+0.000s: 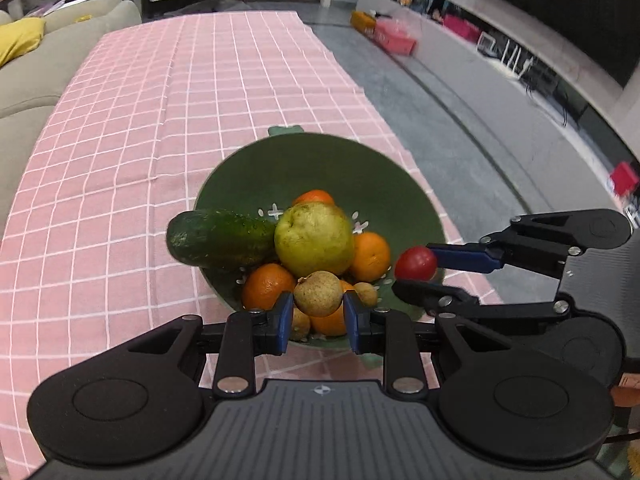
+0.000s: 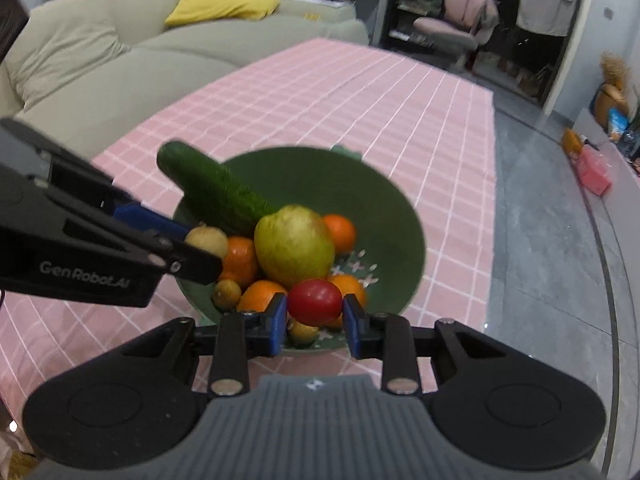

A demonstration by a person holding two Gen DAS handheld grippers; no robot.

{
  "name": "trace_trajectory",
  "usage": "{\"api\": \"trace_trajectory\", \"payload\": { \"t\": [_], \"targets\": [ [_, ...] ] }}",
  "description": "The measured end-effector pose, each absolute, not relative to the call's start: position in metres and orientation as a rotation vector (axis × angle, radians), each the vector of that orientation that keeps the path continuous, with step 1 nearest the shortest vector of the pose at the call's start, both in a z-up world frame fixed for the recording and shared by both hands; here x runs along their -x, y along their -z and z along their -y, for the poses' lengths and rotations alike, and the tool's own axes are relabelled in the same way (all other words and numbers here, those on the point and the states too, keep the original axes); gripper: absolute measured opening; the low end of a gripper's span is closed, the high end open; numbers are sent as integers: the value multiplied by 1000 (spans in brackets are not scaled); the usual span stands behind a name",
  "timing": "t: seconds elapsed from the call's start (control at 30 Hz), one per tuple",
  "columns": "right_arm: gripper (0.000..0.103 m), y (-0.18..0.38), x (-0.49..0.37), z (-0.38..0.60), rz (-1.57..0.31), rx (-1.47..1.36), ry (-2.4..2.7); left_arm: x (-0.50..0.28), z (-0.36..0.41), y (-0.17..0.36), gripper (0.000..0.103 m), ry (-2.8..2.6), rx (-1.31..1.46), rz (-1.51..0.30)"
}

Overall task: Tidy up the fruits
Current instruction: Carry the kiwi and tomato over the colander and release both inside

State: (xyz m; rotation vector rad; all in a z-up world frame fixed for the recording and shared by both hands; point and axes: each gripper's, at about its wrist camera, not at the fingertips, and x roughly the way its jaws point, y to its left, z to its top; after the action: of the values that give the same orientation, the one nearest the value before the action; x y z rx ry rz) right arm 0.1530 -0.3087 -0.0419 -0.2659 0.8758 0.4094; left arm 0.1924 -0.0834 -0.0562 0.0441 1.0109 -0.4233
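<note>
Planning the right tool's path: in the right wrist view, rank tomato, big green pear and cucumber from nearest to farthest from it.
1. Tomato: between the right tool's fingers, over the bowl's near side.
2. Big green pear: mid-bowl, just beyond.
3. Cucumber: farthest, leaning over the bowl's left rim.

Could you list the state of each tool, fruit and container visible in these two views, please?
Left tool: shut on the small tan fruit, above the bowl.
Right tool: shut on the red tomato, above the bowl.
Green bowl: upright on the pink cloth, holding fruit.
Cucumber: leaning over the bowl's rim.
Yellow-green pear: resting atop the oranges.
</note>
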Motion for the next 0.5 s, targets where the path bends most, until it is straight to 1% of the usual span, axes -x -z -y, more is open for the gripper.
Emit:
{"api": "trace_trajectory", "payload": {
  "t": [0.23,0.4,0.47,0.5],
  "targets": [
    [26,64,-170,299,-960,323,-436,-205,88,71,30,431,-69,-1071],
    [27,67,-174,296,-980,339,-441,-208,86,75,30,423,-61,-1107],
    [27,66,-174,295,-985,345,-443,-207,85,74,35,419,-60,-1106],
    [27,65,-175,295,-987,347,-443,-206,85,72,42,422,-57,-1103]
  ]
}}
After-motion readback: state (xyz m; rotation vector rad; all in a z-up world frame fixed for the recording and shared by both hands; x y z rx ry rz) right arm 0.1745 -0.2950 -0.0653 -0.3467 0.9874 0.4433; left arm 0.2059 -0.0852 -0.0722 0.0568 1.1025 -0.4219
